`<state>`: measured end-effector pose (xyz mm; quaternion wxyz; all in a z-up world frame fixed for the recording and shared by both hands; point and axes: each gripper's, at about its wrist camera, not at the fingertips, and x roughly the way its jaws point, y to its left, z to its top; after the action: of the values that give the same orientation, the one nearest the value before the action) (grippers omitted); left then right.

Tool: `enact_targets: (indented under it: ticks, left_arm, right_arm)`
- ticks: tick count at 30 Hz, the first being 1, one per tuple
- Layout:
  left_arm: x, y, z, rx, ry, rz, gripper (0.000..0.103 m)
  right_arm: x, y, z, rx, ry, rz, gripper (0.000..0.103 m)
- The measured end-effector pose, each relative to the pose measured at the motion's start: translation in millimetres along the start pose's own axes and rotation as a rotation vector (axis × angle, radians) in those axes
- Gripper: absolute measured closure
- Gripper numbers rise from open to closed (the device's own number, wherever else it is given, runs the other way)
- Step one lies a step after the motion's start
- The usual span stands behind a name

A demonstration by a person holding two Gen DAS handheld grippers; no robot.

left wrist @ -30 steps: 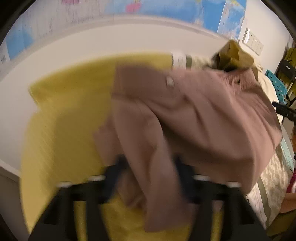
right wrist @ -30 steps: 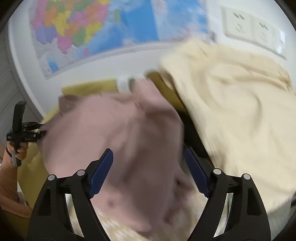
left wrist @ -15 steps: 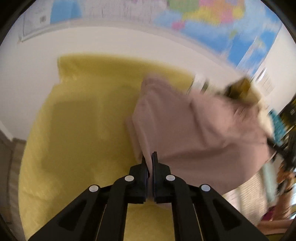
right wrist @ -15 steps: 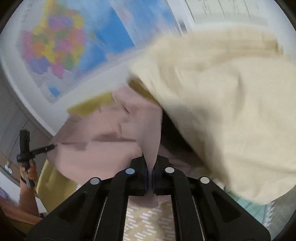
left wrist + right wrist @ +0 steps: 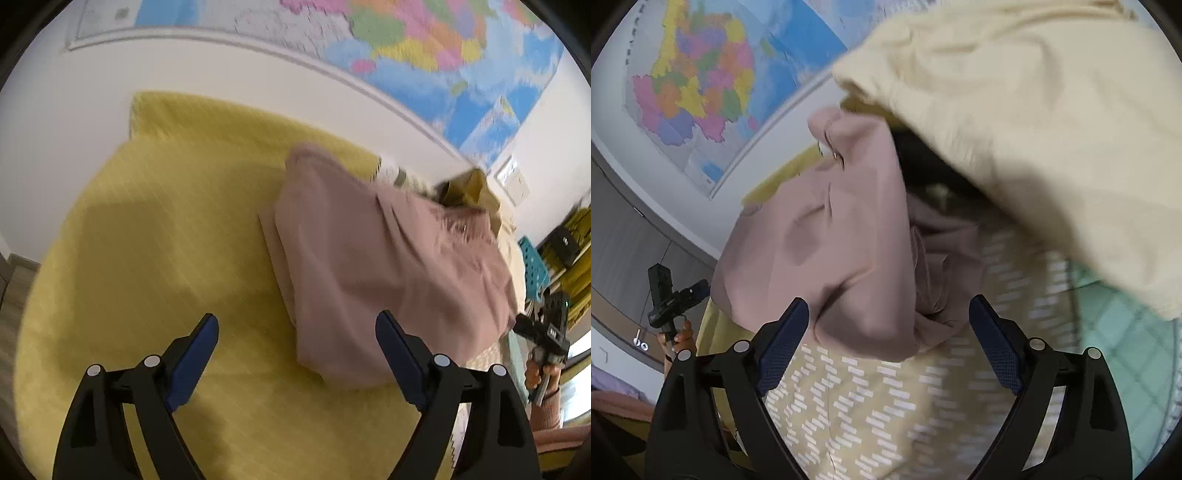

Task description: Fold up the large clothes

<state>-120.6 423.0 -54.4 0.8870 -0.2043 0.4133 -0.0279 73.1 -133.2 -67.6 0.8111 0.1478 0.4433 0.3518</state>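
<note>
A dusty-pink garment (image 5: 373, 266) lies folded over on the yellow blanket (image 5: 155, 236). My left gripper (image 5: 295, 339) stands over its near left edge, jaws opening wide, with only that edge reaching between the blue pads (image 5: 195, 354) and no grip on it. In the right wrist view the same pink garment (image 5: 846, 236) bulges ahead, its lower fold hanging between the opening jaws of my right gripper (image 5: 888, 328), untouched by the pads (image 5: 995, 347). A hand holds the other gripper at the frame edge in each view.
A big cream garment (image 5: 1034, 129) is heaped at the right, over the pink one's far side. A patterned beige sheet (image 5: 886, 406) and a teal quilted cover (image 5: 1115, 354) lie below. A wall map (image 5: 406, 44) hangs behind. A teal crate (image 5: 533, 269) stands at far right.
Both grippers pinched the pink garment half a second ago, swung it over, then let go. Both now stand wide with the garment dropped on the bed.
</note>
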Motion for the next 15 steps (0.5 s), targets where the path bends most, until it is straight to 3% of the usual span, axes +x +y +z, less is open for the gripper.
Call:
enact_targets:
  ticks: [4,5,7,9,10,11,12,14,15]
  left_arm:
    - [24,-9,-10,0.006,0.077,-0.065,0.013]
    - [26,-17,-11,0.029,0.052,-0.065,0.007]
    - [36,-30,-11,0.053,0.062,-0.079,0.007]
    - [44,-42,-10,0.069,0.066,-0.107,0.012]
    - [49,-49,-9,0.077,0.059,-0.082,0.013]
    - [52,-54,-8,0.083,0.051,-0.049,0.026]
    - [55,-59,-7,0.085,0.047,-0.027,0.047]
    - [55,-59,-3,0.037,0.057,-0.030,0.077]
    - [50,-57,-1,0.013,0.052,-0.053,0.083]
  right_arm:
    - [23,7,0,-0.013,0.005,0.012,0.009]
    - [27,10,1,-0.025,-0.002,0.011,0.008]
    - [34,14,3,-0.035,-0.005,0.023,0.008]
    - [42,21,8,-0.062,-0.008,0.020,0.018]
    - [47,23,9,-0.075,-0.001,0.012,0.030]
    - [50,25,11,-0.079,0.008,0.023,0.049]
    - [51,24,12,-0.071,0.020,0.046,0.056]
    - [50,27,14,-0.060,0.035,0.105,0.076]
    - [47,29,14,-0.062,0.033,0.121,0.078]
